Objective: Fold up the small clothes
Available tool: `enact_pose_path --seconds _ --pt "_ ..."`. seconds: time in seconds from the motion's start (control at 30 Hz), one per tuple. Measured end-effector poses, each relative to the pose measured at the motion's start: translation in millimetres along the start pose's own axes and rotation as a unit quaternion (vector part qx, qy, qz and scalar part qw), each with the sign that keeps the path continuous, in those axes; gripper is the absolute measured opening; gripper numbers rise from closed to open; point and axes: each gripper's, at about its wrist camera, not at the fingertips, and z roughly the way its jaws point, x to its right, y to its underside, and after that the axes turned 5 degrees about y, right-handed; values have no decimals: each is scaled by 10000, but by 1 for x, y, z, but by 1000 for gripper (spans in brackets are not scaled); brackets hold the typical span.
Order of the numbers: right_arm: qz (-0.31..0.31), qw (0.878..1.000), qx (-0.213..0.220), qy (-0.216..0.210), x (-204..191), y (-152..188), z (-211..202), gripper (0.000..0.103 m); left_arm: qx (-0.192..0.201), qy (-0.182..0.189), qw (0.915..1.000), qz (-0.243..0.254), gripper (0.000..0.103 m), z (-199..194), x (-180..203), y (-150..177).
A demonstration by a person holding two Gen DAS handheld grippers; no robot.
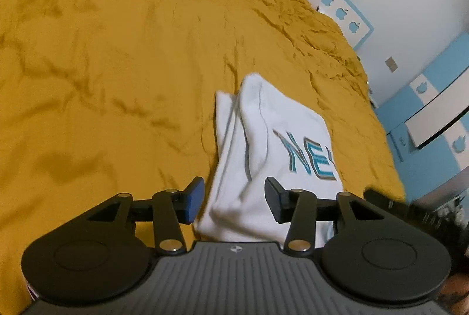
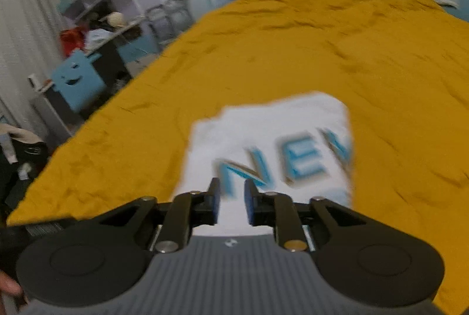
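A small white garment (image 1: 263, 150) with blue "NE" lettering lies partly folded on the mustard-yellow bed cover (image 1: 117, 65). My left gripper (image 1: 234, 197) is open and empty, its blue-padded jaws spread just above the garment's near left edge. In the right wrist view the same garment (image 2: 272, 145) is blurred, lettering facing up. My right gripper (image 2: 231, 197) hovers over its near edge with the jaws a narrow gap apart and nothing between them.
The yellow cover (image 2: 322, 51) spreads wide and wrinkled around the garment. A white and blue wall (image 1: 395, 7) runs along the bed's right side. Shelves and a cluttered desk (image 2: 93, 30) with a blue chair (image 2: 77, 77) stand beyond the bed's left edge.
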Motion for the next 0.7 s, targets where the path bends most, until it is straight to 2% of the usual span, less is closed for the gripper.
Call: enact_pose_path --seconds 0.13,0.2,0.23,0.33,0.43,0.47,0.5,0.53,0.57,0.7 --pt "-4 9984 -185 542 38 31 -13 22 -293 242 9989 -277 53 15 -2 14" --pt "-28 9971 -290 705 50 47 -17 22 -403 84 9987 -288 53 27 0 19" --pt "-99 9966 -323 748 53 53 -17 22 -430 -36 9986 -308 53 34 -1 21" --pt "-486 9949 -378 797 54 74 -23 33 -430 34 9979 -476 53 49 -7 18" --pt "-839 9921 -409 833 51 88 -24 34 -292 117 9975 -633 53 55 -11 9" --pt "-913 9910 -402 890 51 91 -23 34 -313 124 9975 -623 42 56 -10 9" --pt "-971 9902 -387 927 51 94 -23 34 -356 100 9977 -569 36 58 -9 7" --pt "-988 9901 -364 932 51 95 -22 34 -342 79 9983 -474 25 59 -6 6" --pt "-988 9902 -341 931 51 95 -21 34 -303 84 9988 -372 19 58 -3 6" --pt "-1012 9890 -316 1033 46 93 -9 32 115 202 9996 -171 14 38 11 5"
